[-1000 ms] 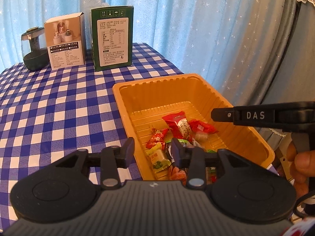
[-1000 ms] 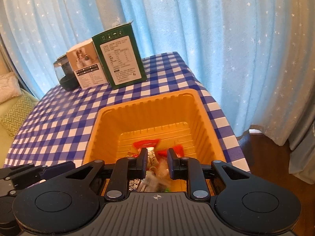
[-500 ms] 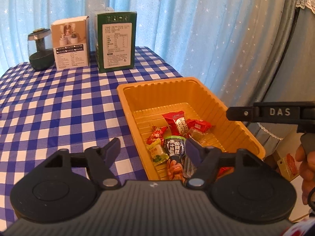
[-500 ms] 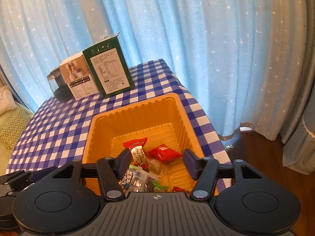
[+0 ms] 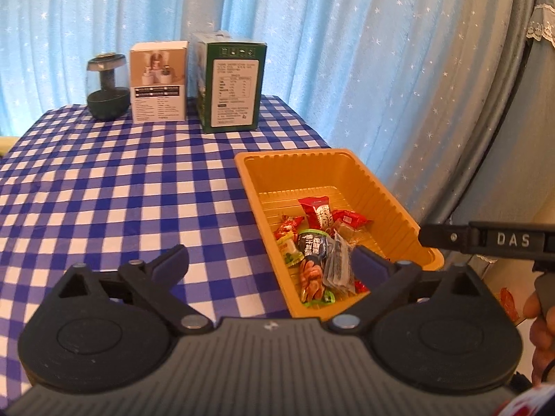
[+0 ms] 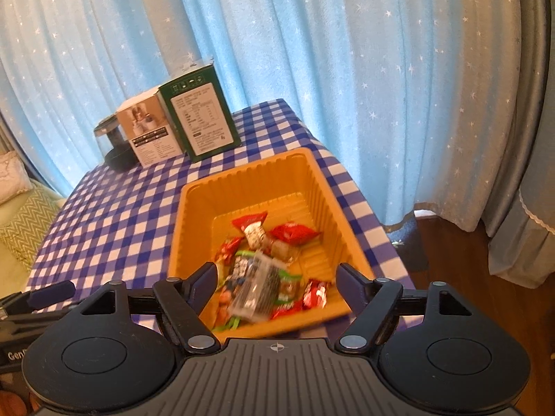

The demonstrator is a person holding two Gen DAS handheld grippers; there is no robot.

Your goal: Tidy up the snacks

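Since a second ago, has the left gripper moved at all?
Yes. The left gripper has pulled back and up from the orange tray, which now sits farther off in its view. Its jaws have just been opening, with nothing between them.

Domestic room, home setting. Indicators: tabletop (image 5: 121, 187) covered with blue-and-white checked cloth; full-height light-blue curtains (image 6: 347, 69) printed with small white stars, plus grey drape (image 6: 520, 138) at the right; dark wooden floor (image 6: 451, 242) beside the tabletop; sofa edge with green zigzag cushion (image 6: 20, 222) at the left. Household goods at the far edge: two retail cartons (image 5: 229, 83) and a small dark appliance (image 5: 105, 92). Orange plastic tray (image 5: 392, 204) holding wrapped snacks (image 5: 319, 239).
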